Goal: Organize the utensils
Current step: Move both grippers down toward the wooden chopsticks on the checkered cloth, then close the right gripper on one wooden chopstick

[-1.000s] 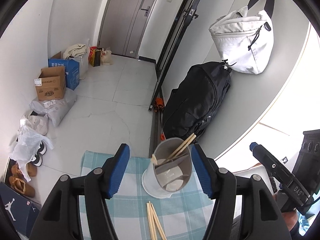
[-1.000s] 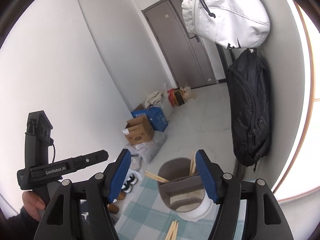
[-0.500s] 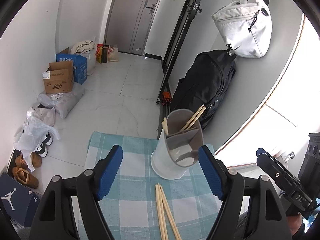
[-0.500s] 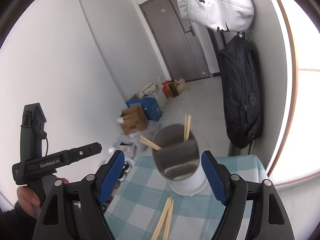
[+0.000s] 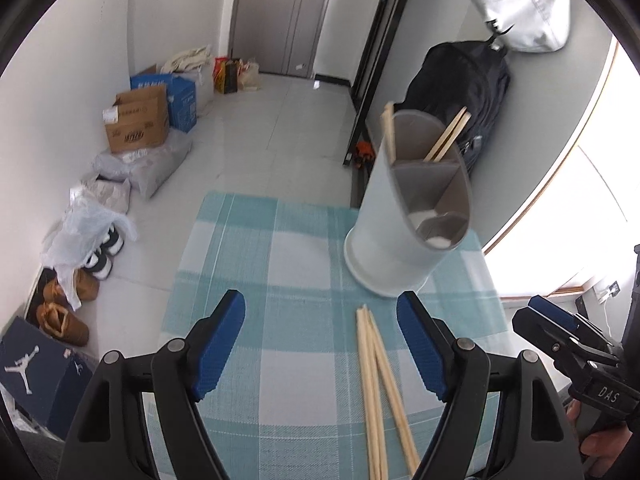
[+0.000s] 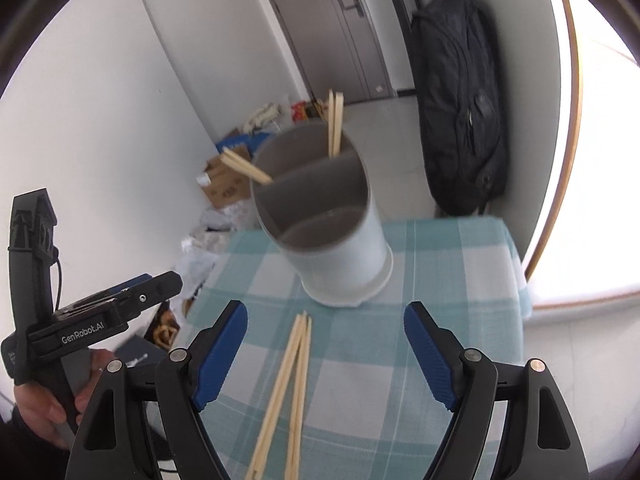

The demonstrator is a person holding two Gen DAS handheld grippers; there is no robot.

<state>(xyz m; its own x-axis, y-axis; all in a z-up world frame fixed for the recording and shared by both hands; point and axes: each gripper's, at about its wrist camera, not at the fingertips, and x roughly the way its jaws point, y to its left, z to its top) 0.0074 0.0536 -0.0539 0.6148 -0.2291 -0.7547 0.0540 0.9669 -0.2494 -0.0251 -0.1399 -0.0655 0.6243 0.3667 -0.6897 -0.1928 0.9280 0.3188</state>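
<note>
A grey round utensil holder with inner dividers stands on the teal checked tablecloth. Wooden chopsticks lean in its far compartments. Loose chopsticks lie on the cloth in front of it. My left gripper hovers open above the cloth, with the loose chopsticks just inside its right finger. In the right wrist view my right gripper is open above the same chopsticks, short of the holder. Neither gripper touches anything.
The table is small, with its edges close on all sides. The person's hand holds the left gripper's handle at left. A black backpack hangs on the wall behind. Boxes, bags and shoes lie on the floor.
Both grippers have come down toward the table and tipped downward, and their jaws have widened. The holder now sits higher in both views, and more of the loose chopsticks shows.
</note>
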